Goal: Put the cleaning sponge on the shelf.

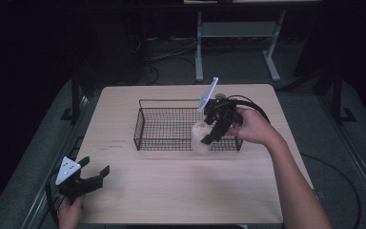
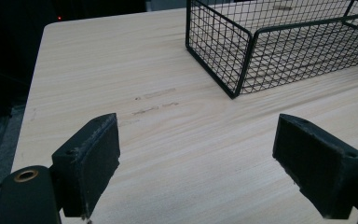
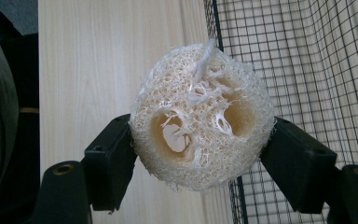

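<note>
Surface (image 1: 181, 191): bare wood across the whole near half and the left side, open passage there. Wire basket (image 1: 164, 126) stands mid-surface toward the far side; its walls block low sideways travel, top open. Right tool (image 1: 213, 132) with loofah (image 1: 201, 138) occupies basket's near right corner, above the rim. Left tool (image 1: 95, 172), jaws spread, sits at near left edge, well apart from basket.

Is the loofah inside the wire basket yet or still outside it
Cannot tell: the right gripper clamps the loofah at the wire basket rim.
</note>
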The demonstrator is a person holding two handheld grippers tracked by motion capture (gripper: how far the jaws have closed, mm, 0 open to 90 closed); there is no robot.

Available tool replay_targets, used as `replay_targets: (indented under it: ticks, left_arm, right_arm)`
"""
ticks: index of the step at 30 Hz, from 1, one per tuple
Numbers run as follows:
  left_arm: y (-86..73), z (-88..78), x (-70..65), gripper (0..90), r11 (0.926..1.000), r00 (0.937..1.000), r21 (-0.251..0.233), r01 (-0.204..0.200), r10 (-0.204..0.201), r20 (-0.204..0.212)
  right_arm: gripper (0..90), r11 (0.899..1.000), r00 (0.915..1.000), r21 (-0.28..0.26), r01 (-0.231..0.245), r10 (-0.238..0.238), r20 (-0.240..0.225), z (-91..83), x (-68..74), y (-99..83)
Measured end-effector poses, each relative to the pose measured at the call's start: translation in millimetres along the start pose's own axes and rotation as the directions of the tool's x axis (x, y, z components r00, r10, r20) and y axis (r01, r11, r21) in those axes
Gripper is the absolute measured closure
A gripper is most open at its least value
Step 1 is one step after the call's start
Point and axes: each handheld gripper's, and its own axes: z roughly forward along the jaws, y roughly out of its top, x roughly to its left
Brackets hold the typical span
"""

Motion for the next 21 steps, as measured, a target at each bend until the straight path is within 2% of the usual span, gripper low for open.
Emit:
replay_targets:
  ticks: [5, 7, 13, 21]
  left_arm:
    - [0.1, -0.2, 0.0, 13.9, 1.0, 1.0, -0.001, 0.0, 0.0, 0.0]
    - [0.2, -0.2, 0.4, 13.9, 1.0, 1.0, -0.001, 0.0, 0.0, -0.001]
    - [0.1, -0.1, 0.7, 13.9, 1.0, 1.0, -0.001, -0.001, 0.001, 0.0]
    - [0.2, 0.4, -0.1, 14.0, 1.0, 1.0, 0.003, -0.004, 0.004, 0.002]
  right_arm:
    - [28.0, 1.0, 0.9997, 0.014, -0.016, 0.016, 0.016, 3.8, -11.3, 6.9]
    - [28.0, 1.0, 0.9996, 0.003, -0.028, 0.028, 0.009, 4.3, -15.4, 6.6]
    - [28.0, 0.998, 0.998, 0.007, -0.06, 0.059, 0.02, 5.4, -26.3, 0.1]
    - [28.0, 0.993, 0.9919, -0.014, -0.117, 0.117, 0.05, 0.7, -43.3, -14.5]
